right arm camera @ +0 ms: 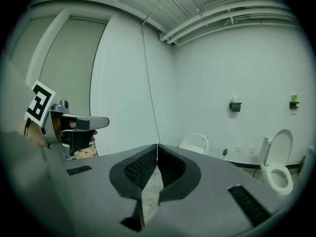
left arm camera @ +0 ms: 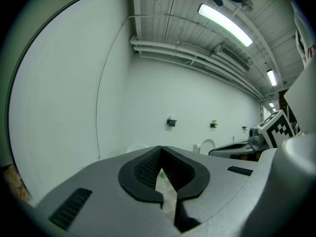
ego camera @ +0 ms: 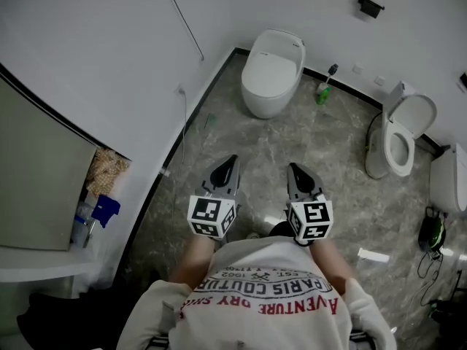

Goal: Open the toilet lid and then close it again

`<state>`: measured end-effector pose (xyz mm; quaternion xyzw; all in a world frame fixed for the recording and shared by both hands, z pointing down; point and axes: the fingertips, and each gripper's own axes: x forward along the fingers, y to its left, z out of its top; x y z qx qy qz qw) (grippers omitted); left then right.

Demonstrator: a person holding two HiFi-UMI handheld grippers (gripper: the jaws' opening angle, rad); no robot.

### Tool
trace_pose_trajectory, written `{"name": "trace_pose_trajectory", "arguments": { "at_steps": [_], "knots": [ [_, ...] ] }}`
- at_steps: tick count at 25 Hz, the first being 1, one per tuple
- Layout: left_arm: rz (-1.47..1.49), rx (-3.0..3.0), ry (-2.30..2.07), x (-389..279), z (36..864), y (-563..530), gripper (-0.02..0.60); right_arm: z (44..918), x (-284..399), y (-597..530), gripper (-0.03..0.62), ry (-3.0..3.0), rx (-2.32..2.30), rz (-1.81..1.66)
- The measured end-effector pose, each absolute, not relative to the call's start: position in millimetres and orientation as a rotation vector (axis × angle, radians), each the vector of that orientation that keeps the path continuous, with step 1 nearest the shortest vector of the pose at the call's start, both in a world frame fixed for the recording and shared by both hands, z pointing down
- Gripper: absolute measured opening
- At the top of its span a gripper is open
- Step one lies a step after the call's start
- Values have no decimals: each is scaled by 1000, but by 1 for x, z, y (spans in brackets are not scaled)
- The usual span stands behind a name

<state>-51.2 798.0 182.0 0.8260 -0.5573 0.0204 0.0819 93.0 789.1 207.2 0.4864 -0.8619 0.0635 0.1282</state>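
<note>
A white toilet (ego camera: 271, 71) with its lid down stands by the far wall, ahead of both grippers. It also shows small in the right gripper view, toilet (right arm camera: 195, 142). A second toilet (ego camera: 400, 133) at the right has its lid raised, seen too as the toilet (right arm camera: 279, 166). My left gripper (ego camera: 231, 160) and right gripper (ego camera: 294, 167) are held side by side over the marble floor, well short of both toilets. Both are shut with nothing between the jaws, as the left gripper (left arm camera: 160, 148) and right gripper (right arm camera: 157, 146) show in their own views.
A green toilet brush (ego camera: 323, 90) stands between the toilets. A black paper holder (ego camera: 371, 4) hangs on the far wall. A cabinet (ego camera: 36, 188) with a blue item (ego camera: 106, 208) stands at left. A green and black object (ego camera: 432, 232) and cables lie at right.
</note>
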Motion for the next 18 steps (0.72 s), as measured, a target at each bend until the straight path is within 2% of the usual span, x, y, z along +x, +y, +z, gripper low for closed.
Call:
{"name": "trace_pose_trajectory", "arguments": {
  "at_steps": [9, 18],
  "knots": [
    [111, 2384, -1680, -61, 209, 781, 6, 232, 84, 759, 15, -2510, 1351, 275],
    [168, 2342, -1723, -73, 217, 680, 6, 245, 67, 642, 15, -2552, 1283, 319]
  ]
}}
